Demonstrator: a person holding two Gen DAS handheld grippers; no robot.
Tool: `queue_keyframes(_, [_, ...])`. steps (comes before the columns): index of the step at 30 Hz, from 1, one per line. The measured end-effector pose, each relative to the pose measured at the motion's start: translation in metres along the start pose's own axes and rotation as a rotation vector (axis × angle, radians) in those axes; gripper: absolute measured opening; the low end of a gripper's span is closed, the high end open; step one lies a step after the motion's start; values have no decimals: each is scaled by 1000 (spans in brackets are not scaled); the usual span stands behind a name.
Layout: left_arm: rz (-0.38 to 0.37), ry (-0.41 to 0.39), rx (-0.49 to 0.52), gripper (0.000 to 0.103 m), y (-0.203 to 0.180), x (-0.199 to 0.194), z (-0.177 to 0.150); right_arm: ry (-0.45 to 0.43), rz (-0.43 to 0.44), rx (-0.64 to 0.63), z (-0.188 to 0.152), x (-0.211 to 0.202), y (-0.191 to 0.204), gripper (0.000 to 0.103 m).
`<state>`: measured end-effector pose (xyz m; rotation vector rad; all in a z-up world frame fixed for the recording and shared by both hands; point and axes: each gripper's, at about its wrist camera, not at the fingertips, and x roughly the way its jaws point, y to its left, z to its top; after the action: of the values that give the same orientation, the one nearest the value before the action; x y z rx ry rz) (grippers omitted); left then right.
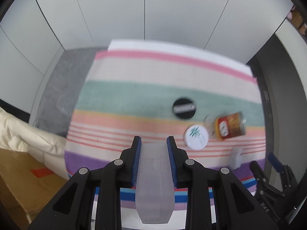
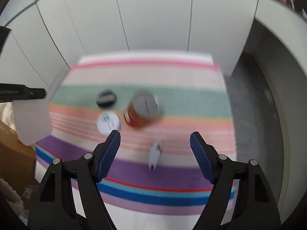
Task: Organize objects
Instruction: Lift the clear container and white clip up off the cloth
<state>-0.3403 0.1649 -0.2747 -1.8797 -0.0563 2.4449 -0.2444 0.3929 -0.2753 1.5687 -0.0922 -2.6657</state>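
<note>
My left gripper [image 1: 154, 140] is shut on a translucent plastic container [image 1: 154, 182], held above the striped cloth [image 1: 134, 95]. That container [image 2: 31, 122] also shows at the left edge of the right wrist view. My right gripper [image 2: 155, 134] is open with nothing between its fingers, and its blue pads hang above the cloth [image 2: 172, 72]. Below it lies a small white object [image 2: 155, 154]. Further off stand an orange-red can [image 2: 142, 111], a white round tin with a green mark [image 2: 108, 122] and a black round tin [image 2: 106, 98]. Both views are blurred.
The striped cloth covers a table against white wall panels [image 1: 144, 9]. A cardboard box [image 1: 19, 182] and cream padded fabric [image 1: 25, 134] sit left of the table. Grey floor [image 2: 255, 124] runs along the right side, beside a curved white counter [image 2: 284, 44].
</note>
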Motion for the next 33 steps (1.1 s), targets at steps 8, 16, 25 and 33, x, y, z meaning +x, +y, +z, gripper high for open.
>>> queue_keyframes(8, [11, 52, -8, 27, 7, 31, -1, 186, -19, 51, -26, 84, 0, 18])
queue_keyframes(16, [-5, 12, -19, 27, 8, 3, 3, 122, -42, 15, -3, 35, 8, 18])
queue_keyframes(25, [-29, -27, 12, 27, 2, -44, -10, 48, -12, 29, 29, -38, 17, 18])
queue_keyframes(33, [-32, -125, 32, 27, 6, -123, -9, -17, -20, 15, 56, -107, 26, 18])
